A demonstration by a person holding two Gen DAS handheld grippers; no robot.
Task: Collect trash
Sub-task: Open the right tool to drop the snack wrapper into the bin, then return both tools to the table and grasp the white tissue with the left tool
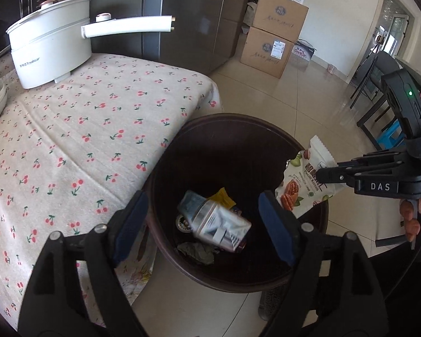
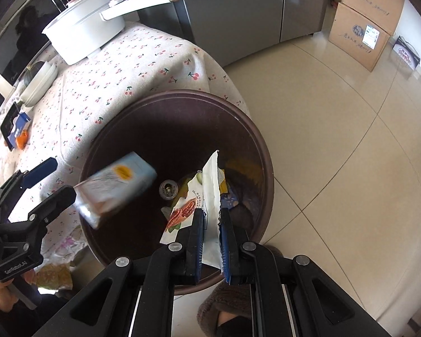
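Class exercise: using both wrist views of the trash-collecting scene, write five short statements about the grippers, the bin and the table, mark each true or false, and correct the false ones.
1. The right gripper is shut on the pecan snack bag. True.
2. The left gripper is shut on a packet. False: its fingers are spread open with nothing between them, and a blurred blue and white packet is beside it, over the bin.
3. The brown trash bin is empty. False: wrappers and other litter lie at its bottom.
4. A white electric pot stands on the cherry-print tablecloth. True.
5. The pecan snack bag already lies at the bottom of the bin. False: it is held above the bin's rim.
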